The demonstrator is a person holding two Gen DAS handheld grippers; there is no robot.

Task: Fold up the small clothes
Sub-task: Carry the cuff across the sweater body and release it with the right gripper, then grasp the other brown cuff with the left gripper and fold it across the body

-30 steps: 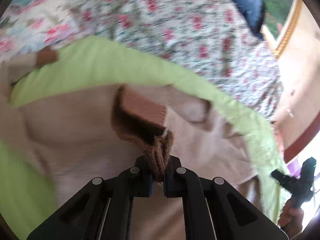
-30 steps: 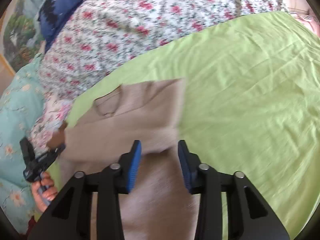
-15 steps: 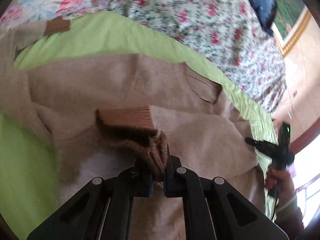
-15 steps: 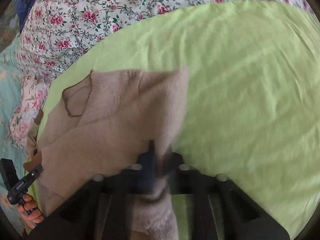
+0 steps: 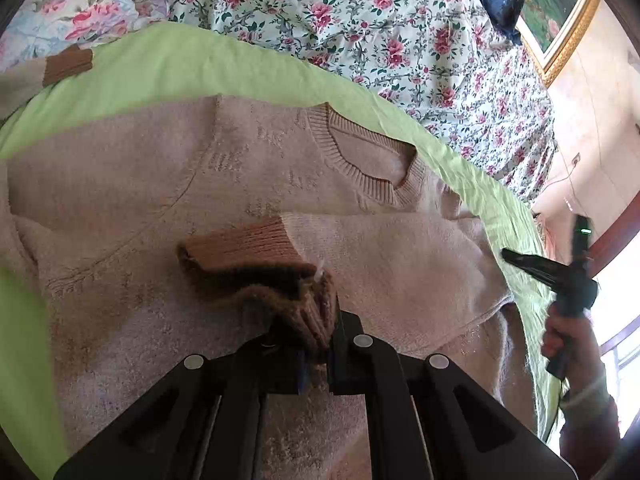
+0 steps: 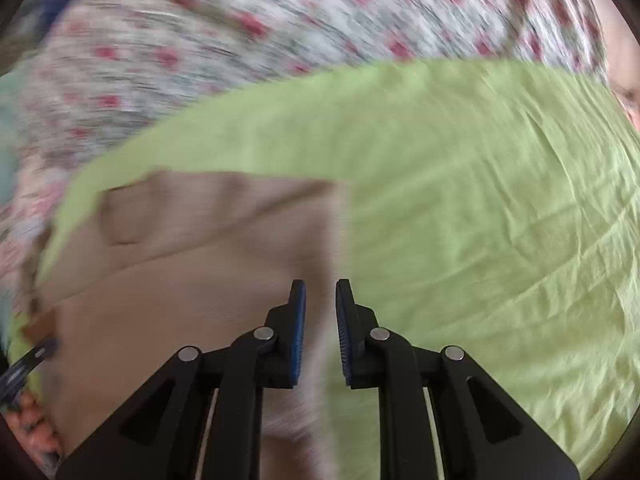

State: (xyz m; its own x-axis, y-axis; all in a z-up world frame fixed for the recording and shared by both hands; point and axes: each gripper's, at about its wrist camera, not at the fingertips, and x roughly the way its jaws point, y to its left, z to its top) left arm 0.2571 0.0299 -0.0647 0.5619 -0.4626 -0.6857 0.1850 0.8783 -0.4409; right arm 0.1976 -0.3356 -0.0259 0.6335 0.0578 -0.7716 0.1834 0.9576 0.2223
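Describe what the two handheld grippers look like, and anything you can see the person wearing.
Both are matte black linkage grippers with silver pivot pins and blue ribbed pads: the left gripper and the right gripper. Seen from the left wrist, the right one has a black pistol handle with a small green light. The hand holding it wears a reddish sleeve.

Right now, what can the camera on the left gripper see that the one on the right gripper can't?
Only the left wrist view shows the left gripper shut on a brown ribbed cuff, the sweater's ribbed neckline in sharp detail, a gold-framed picture, and the person's hand holding the right tool.

Only the right wrist view, which is blurred, shows the right gripper, whose jaws have just been opening with nothing pinched, and a wide bare stretch of green sheet.

Both show the beige sweater, the green sheet and the floral bedding.
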